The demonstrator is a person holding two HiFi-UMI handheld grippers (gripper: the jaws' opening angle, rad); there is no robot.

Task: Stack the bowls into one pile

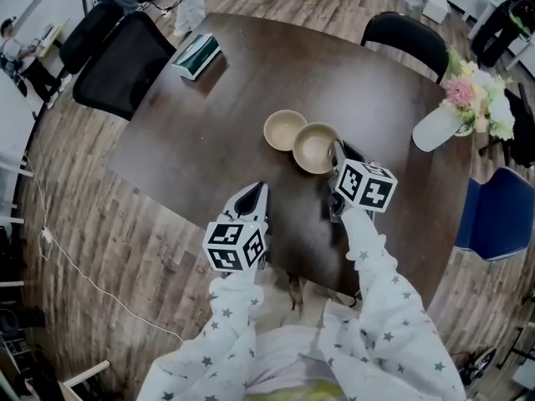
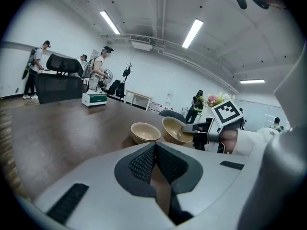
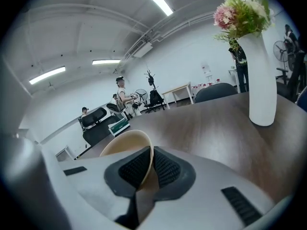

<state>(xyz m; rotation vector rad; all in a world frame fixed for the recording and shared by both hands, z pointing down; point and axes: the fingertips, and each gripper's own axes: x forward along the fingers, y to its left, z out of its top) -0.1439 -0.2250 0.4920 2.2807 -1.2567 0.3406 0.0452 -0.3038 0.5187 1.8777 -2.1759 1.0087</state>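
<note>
Two tan bowls are on or over the dark round table point(image 1: 192, 140). One bowl point(image 1: 284, 129) point(image 2: 145, 132) rests on the table near its middle. The other bowl point(image 1: 315, 148) point(image 2: 175, 130) point(image 3: 127, 145) hangs tilted just to its right, its rim pinched between the pads of my right gripper point(image 1: 337, 159) point(image 3: 150, 164). My left gripper point(image 1: 257, 197) point(image 2: 155, 153) hovers over the near part of the table, shut and empty, well short of the resting bowl.
A white vase with flowers point(image 1: 456, 107) point(image 3: 256, 66) stands at the table's right edge. A green and white box point(image 1: 197, 55) point(image 2: 94, 98) lies at the far left. Black chairs point(image 1: 117, 57) ring the table, and several people stand in the room behind.
</note>
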